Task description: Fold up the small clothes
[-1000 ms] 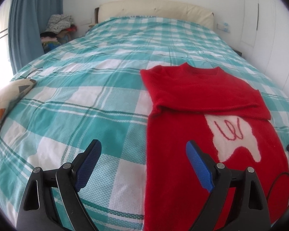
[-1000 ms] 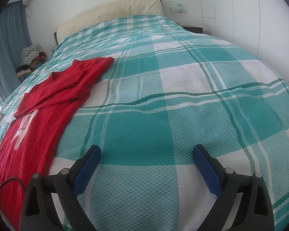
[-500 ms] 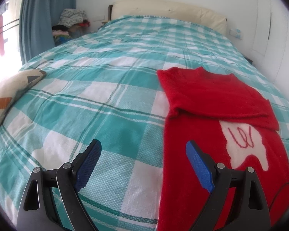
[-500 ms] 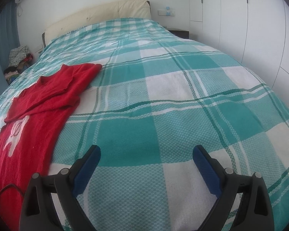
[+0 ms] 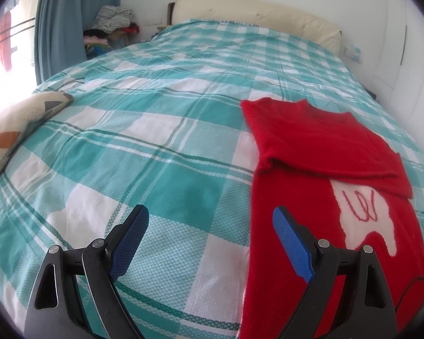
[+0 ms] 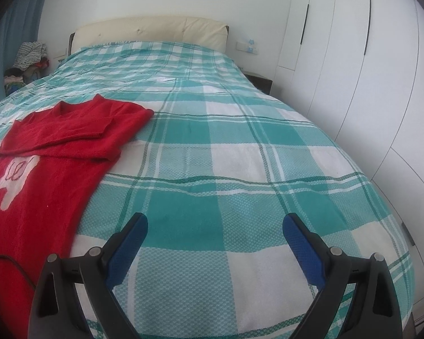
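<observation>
a: on the bed, teal-and-white checked bedspread [image 5: 161, 152], a red sweater [image 5: 302, 186] lies flat, both sleeves folded in across the chest, white patch with red squiggle [image 5: 364, 214] showing below the folded sleeves. collar points to the cream headboard [image 5: 257, 11].

b: where is it relative to the grippers?

a: left wrist view: sweater sits right of centre, its left edge runs under the right-hand pad. left gripper [image 5: 210, 237] hangs above the bedspread, jaws wide, nothing between the blue pads [image 5: 130, 240]. no contact with the cloth that can be seen.

b: and the right one?

a: right gripper [image 6: 214, 243] also jaws wide, empty, over bare bedspread. in that view the sweater [image 6: 51, 152] is off to the left, well apart from the pads [image 6: 304, 248]. a thin dark cable [image 6: 8, 262] crosses the sweater's lower part at the left edge.

b: background?

a: blue curtain [image 5: 70, 17] at the left with a bright window beside it, pile of clothes [image 5: 113, 28] in the corner near the headboard, patterned cushion [image 5: 14, 124] on the bed's left edge. white wardrobe doors [image 6: 353, 56] along the right side, small dark bedside table [image 6: 258, 80] between wardrobe and bed, wall socket [image 6: 247, 46] above it.

b: hem visible?

a: no, it's cut off by the bottom of both views, can't tell how it lies.
</observation>
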`<act>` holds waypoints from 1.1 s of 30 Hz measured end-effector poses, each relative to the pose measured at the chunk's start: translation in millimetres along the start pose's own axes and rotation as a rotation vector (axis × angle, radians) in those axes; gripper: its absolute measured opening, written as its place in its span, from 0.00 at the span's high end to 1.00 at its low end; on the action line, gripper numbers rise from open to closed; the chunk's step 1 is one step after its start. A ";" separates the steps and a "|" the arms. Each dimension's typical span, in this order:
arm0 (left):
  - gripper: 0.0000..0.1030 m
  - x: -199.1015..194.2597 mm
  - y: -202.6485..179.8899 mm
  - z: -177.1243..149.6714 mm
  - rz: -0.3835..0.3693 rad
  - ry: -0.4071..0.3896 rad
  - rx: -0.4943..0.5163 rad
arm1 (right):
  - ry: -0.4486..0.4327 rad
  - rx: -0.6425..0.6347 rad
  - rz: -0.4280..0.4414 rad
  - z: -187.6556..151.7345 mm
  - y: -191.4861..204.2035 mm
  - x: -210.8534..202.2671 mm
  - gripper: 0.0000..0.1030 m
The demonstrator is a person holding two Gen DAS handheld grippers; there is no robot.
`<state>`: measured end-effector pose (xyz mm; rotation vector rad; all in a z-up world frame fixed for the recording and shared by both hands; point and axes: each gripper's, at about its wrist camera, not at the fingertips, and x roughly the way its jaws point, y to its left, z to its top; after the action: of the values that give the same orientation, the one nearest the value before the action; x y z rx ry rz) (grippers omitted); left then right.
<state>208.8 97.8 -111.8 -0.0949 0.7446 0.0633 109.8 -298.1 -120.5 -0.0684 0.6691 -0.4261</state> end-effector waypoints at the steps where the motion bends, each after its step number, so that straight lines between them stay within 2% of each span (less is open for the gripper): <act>1: 0.12 0.6 -0.1 0.0 0.000 0.002 0.000 | 0.001 -0.004 -0.002 0.0 1.0 0.6 0.07; 15: 0.12 4.7 -3.6 -1.8 0.008 0.011 0.020 | -0.011 -0.030 -0.016 -1.1 5.4 -0.1 0.07; 18: 0.12 -1.0 -2.6 -2.7 0.009 0.015 0.025 | -0.050 -0.007 0.007 4.4 0.1 -12.4 0.08; 22: 0.12 -35.9 2.0 -10.5 -0.046 0.035 0.090 | -0.267 0.012 0.087 27.6 -28.5 -89.6 0.09; 24: 0.12 -49.3 5.3 -19.9 -0.082 0.083 0.133 | -0.368 -0.036 0.135 37.1 -47.4 -137.5 0.08; 26: 0.11 -55.9 5.0 -34.2 -0.116 0.158 0.177 | -0.421 -0.109 0.201 45.1 -65.6 -179.4 0.08; 27: 0.11 -57.1 2.7 -42.3 -0.123 0.195 0.197 | -0.424 -0.144 0.262 48.6 -72.8 -196.7 0.05; 28: 0.11 -58.1 -1.0 -51.0 -0.131 0.228 0.215 | -0.390 -0.176 0.342 52.2 -77.8 -207.5 0.03; 30: 0.12 -58.3 -9.8 -66.1 -0.144 0.281 0.238 | -0.235 -0.235 0.498 54.7 -76.0 -211.9 0.02; 33: 0.13 -58.9 -22.4 -83.1 -0.185 0.318 0.243 | -0.034 -0.269 0.651 35.2 -49.3 -194.1 0.02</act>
<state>111.6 65.1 -131.2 0.0597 1.0524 -0.2235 -22.5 -267.2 30.8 -0.1075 0.6721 0.2916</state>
